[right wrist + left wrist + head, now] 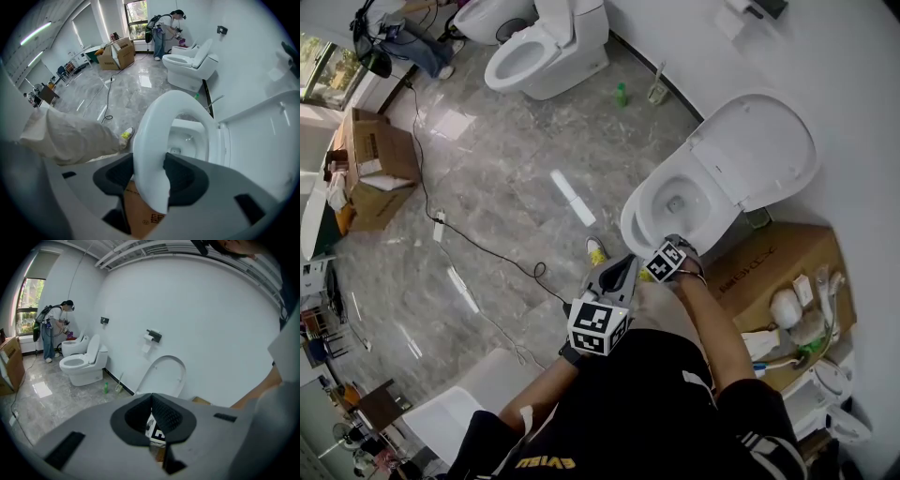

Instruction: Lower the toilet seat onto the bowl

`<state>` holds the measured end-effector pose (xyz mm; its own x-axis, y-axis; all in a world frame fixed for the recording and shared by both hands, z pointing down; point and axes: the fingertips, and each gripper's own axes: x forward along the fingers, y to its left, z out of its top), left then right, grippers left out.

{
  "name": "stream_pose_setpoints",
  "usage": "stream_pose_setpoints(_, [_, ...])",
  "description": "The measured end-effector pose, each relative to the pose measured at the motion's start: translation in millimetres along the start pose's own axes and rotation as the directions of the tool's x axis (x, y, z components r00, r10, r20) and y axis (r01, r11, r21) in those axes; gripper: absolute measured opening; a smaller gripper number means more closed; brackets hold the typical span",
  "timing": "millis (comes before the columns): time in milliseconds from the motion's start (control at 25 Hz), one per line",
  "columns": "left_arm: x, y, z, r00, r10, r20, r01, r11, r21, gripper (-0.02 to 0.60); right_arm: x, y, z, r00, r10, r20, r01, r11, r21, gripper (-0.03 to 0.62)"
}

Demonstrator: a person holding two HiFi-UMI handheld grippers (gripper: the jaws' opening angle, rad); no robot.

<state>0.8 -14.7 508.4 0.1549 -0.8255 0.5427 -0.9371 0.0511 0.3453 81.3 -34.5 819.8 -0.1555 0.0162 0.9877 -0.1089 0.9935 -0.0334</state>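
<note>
The white toilet seat (146, 136) is a ring tilted over the bowl (188, 137), with its front rim between the pads of my right gripper (150, 174), which is shut on it. The lid (262, 136) stands up against the wall behind. In the head view the seat (639, 208) lies over the bowl, the lid (759, 155) is raised, and my right gripper (673, 246) sits at the seat's front edge. My left gripper (621, 274) hangs just left of it, jaws shut (151, 397) and holding nothing. The left gripper view shows the lid (164, 376).
A cardboard box (778, 267) with clutter on it stands right of the toilet. A second toilet (548, 52) sits further along the wall, with a green bottle (622, 94) near it and a person (164, 28) beyond. A cable (469, 239) crosses the marble floor; more boxes (375, 159) stand at the left.
</note>
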Motion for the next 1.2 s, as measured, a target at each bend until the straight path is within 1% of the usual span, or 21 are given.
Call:
stream_pose_setpoints(80, [-1,4,-1,1.0,0.002,0.001,-0.002,1.0,-0.006,0.012,4,4,0,1.0,0.028,-0.005,-0.028,1.0,0.012,0.213])
stream_pose_setpoints(200, [-3,13,0,1.0,0.012,0.006,-0.012,1.0,-0.018,0.012,9,10,4,0.998,0.064,-0.01,-0.064,0.998,0.023,0.193])
stream_pose_setpoints(440, [-3,27,-16,0.999,0.036,-0.007,-0.036,0.998,-0.055,0.012,28,18,4,0.997,0.07,-0.037,-0.07,0.997,0.009,0.193])
stream_pose_setpoints(680, [-8,37,-23,0.998,0.055,-0.027,-0.057,0.996,-0.071,0.012,41,27,0,0.994,0.084,-0.063,-0.084,0.996,0.004,0.195])
stream_pose_setpoints(1000, [-5,45,-19,0.998,0.05,-0.042,-0.052,0.997,-0.056,0.012,55,37,4,0.991,0.11,-0.069,-0.11,0.994,0.009,0.195])
stream_pose_setpoints(1200, [-4,51,-33,0.997,0.061,-0.053,-0.065,0.995,-0.079,0.012,68,40,2,0.989,0.123,-0.083,-0.123,0.992,0.011,0.192])
